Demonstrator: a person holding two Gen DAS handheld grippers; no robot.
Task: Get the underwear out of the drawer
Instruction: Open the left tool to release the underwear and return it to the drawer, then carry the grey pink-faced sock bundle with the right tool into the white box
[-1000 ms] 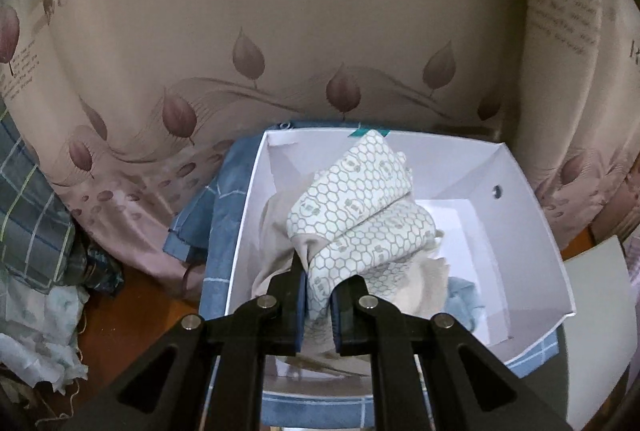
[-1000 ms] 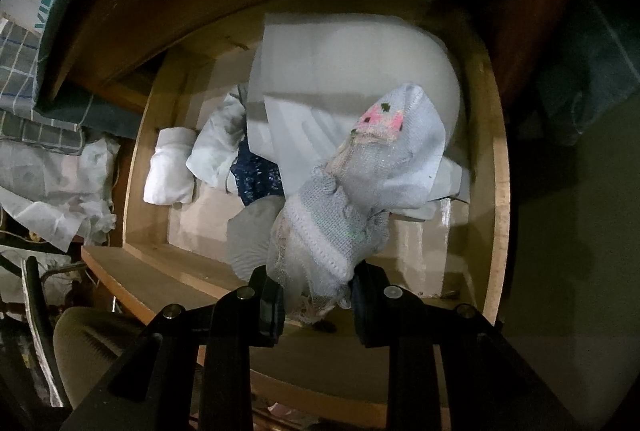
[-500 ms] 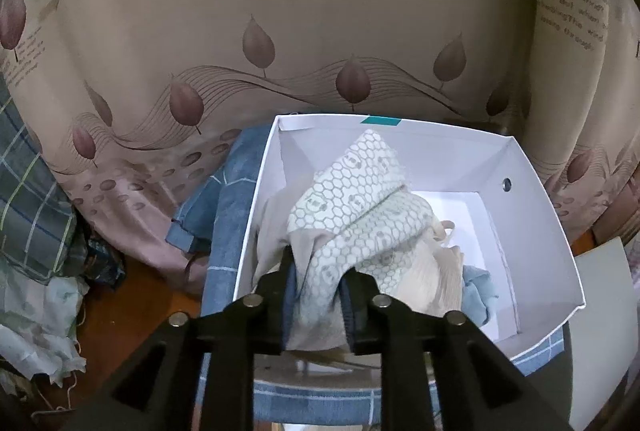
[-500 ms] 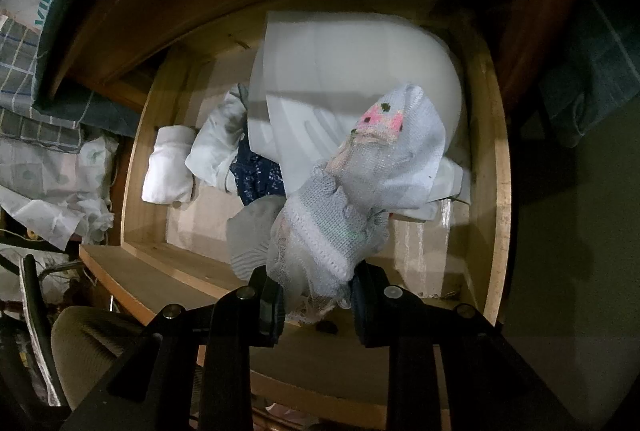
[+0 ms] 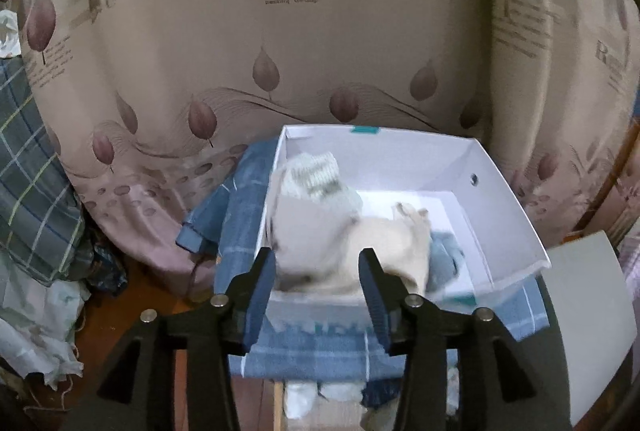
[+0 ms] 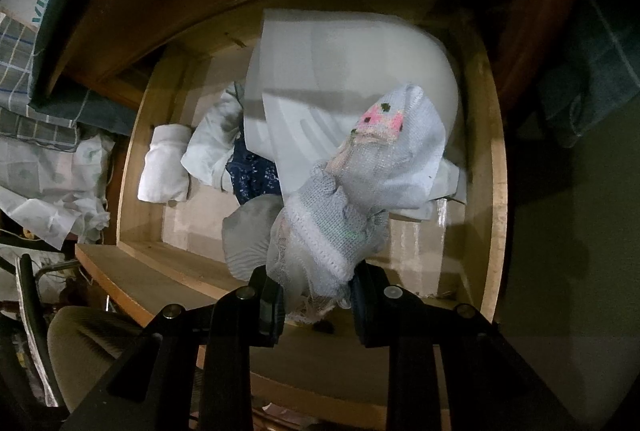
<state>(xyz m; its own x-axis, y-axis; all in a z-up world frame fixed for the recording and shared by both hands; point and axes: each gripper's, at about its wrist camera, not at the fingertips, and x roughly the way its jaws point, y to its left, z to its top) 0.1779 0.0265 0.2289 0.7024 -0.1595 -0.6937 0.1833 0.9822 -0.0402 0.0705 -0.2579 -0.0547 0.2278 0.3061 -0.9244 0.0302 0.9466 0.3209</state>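
Note:
In the left wrist view a white box point(image 5: 508, 191) holds a blurred heap of beige and green-patterned underwear point(image 5: 340, 227) beside a blue-grey piece point(image 5: 444, 251). My left gripper point(image 5: 318, 287) hangs in front of the box with its jaws opening; the cloth lies beyond the fingers, free of the pads. In the right wrist view my right gripper point(image 6: 316, 299) is shut on a bunch of white-grey underwear point(image 6: 360, 199) with a pink print, held over the open wooden drawer point(image 6: 494, 191). The drawer holds more white, grey and dark blue garments point(image 6: 252, 175).
The box sits on blue checked cloth point(image 5: 320, 347) before a leaf-patterned curtain point(image 5: 280, 51). Plaid fabric and crumpled white cloth point(image 5: 36, 311) lie to the left. A white board point(image 5: 592, 315) leans at the right. Below the drawer stands a chair point(image 6: 84, 343).
My left gripper let go of the patterned underwear, which dropped into the box, and it drew back from the box as its jaws spread. The right gripper and its bundle have not moved.

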